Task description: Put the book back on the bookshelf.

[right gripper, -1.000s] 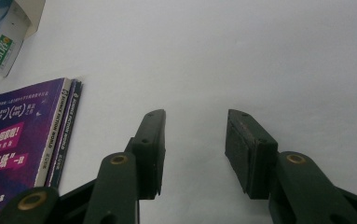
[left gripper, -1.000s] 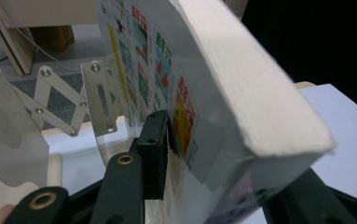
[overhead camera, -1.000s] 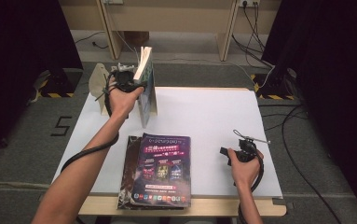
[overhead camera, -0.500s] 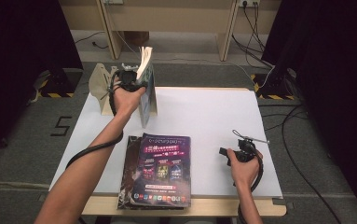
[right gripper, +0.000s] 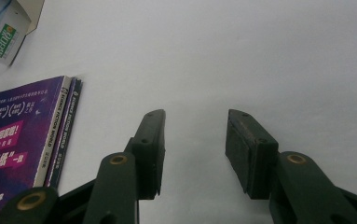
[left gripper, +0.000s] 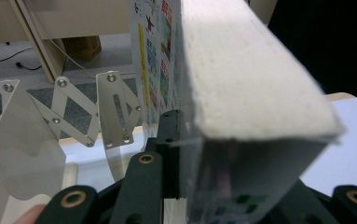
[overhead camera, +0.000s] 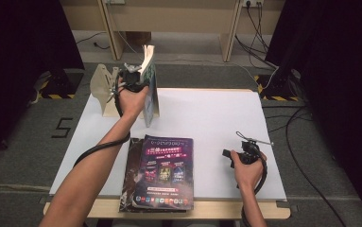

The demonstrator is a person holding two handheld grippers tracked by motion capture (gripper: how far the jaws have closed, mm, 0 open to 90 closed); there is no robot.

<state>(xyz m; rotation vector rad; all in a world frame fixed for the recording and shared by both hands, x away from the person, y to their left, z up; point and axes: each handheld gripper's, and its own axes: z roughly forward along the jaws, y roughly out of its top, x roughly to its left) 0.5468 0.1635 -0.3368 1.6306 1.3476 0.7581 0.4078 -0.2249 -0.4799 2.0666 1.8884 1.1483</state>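
Fingers point(left gripper: 167, 135) of the left gripper point(overhead camera: 138, 80) pinch a thick book point(overhead camera: 149, 87), jaws just closing on it, upright at the table's point(overhead camera: 216, 123) 11 o'clock beside a folding bookend point(overhead camera: 104, 87). Magazines point(overhead camera: 164, 172) lie at 6. Right gripper point(overhead camera: 230, 155) at 4, spread, nothing between.

Thick book point(left gripper: 255, 88): rough matt paper page edges, glossy cover. Magazines point(overhead camera: 165, 172): glossy covers. Bookend point(left gripper: 31, 140): smooth metal. Worktop point(right gripper: 260, 56): matt white.

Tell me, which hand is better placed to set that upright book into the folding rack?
Probably the left. Its tool, jaws just closing, grips the upright book right beside the rack. The right tool rests open on the bare table, far off.
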